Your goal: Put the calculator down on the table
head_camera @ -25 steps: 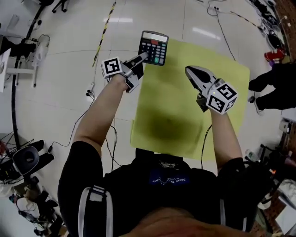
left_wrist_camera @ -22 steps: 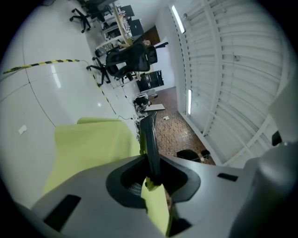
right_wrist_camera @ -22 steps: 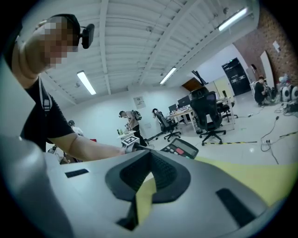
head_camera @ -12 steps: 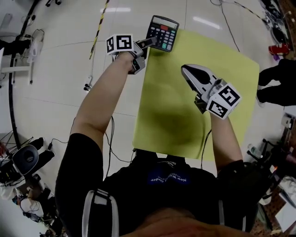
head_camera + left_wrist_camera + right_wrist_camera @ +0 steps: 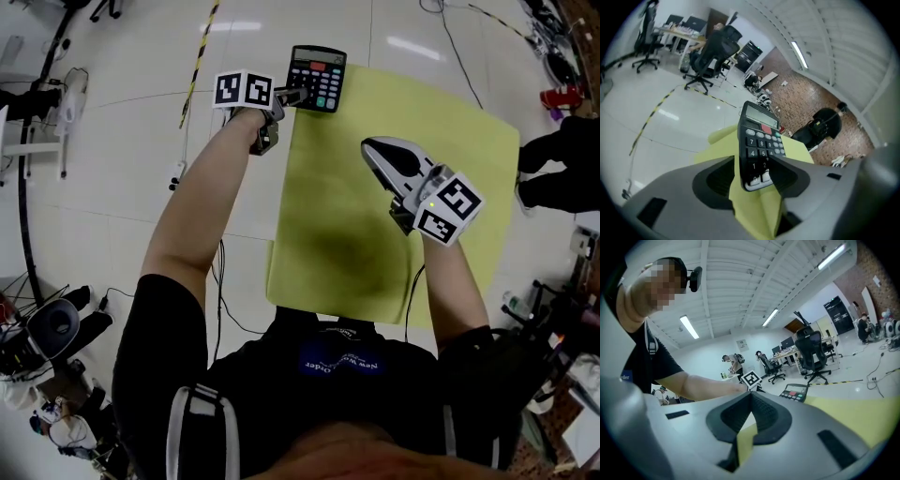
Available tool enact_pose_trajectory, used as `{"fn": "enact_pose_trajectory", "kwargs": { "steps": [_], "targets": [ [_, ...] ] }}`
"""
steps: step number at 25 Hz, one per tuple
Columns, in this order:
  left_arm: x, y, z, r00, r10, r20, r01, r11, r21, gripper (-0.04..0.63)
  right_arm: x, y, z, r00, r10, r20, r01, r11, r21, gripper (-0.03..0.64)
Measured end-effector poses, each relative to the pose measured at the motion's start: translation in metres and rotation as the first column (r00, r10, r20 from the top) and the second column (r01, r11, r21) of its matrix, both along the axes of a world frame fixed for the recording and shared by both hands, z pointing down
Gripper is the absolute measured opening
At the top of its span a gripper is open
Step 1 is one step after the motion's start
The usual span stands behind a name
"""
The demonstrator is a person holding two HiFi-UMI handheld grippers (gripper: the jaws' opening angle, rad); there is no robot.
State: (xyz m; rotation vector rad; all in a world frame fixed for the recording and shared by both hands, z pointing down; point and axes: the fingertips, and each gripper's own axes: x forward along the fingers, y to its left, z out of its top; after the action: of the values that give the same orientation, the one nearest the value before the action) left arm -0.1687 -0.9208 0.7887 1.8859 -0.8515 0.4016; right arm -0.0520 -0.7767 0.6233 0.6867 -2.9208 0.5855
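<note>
The calculator (image 5: 316,77) is black, with grey and white keys, one red key and a green one. The table (image 5: 394,272) is plain yellow-green. My right gripper (image 5: 368,146) is pale grey with black pads (image 5: 765,419), its cube (image 5: 448,208) white with black square markers. The floor (image 5: 112,187) is glossy white, crossed at far left by yellow-and-black striped tape (image 5: 199,70).

Black calculator (image 5: 316,78), grey display at its far end, rows of pale keys below, one red and one green. Lies face up at the far left corner of the yellow-green table (image 5: 450,169), jutting a little past the far edge.
</note>
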Motion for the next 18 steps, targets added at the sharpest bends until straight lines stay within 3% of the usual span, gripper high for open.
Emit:
{"fn": "enact_pose_trajectory", "kwargs": {
  "steps": [2,4,6,11,14,18],
  "targets": [
    [0.000,0.001,0.000,0.997,0.037,0.073,-0.040,0.999,0.038,0.215,0.003,0.002,0.000,1.000,0.004,-0.001,-0.004,1.000,-0.001,-0.012],
    [0.007,0.005,-0.001,0.994,0.085,0.071,-0.089,0.995,0.054,0.215,0.004,0.001,0.000,1.000,0.007,0.001,-0.007,1.000,-0.006,-0.012],
    [0.013,0.008,-0.002,0.993,0.115,0.037,-0.117,0.991,0.059,0.215,0.006,0.000,0.000,1.000,0.011,0.002,-0.011,1.000,-0.009,-0.012],
    [0.008,0.011,-0.012,0.992,0.080,-0.097,-0.073,0.995,0.070,0.215,0.012,0.001,-0.004,1.000,0.016,-0.001,-0.016,1.000,-0.003,-0.012],
    [-0.004,0.012,-0.021,0.986,0.038,-0.160,-0.024,0.996,0.087,0.215,0.017,0.001,-0.008,1.000,0.028,-0.002,-0.028,1.000,0.001,-0.012],
    [-0.034,0.032,-0.060,0.968,-0.035,-0.248,0.083,0.980,0.184,0.215,0.030,0.002,-0.022,0.998,0.056,0.006,-0.056,0.998,-0.006,-0.012]
  ]
}}
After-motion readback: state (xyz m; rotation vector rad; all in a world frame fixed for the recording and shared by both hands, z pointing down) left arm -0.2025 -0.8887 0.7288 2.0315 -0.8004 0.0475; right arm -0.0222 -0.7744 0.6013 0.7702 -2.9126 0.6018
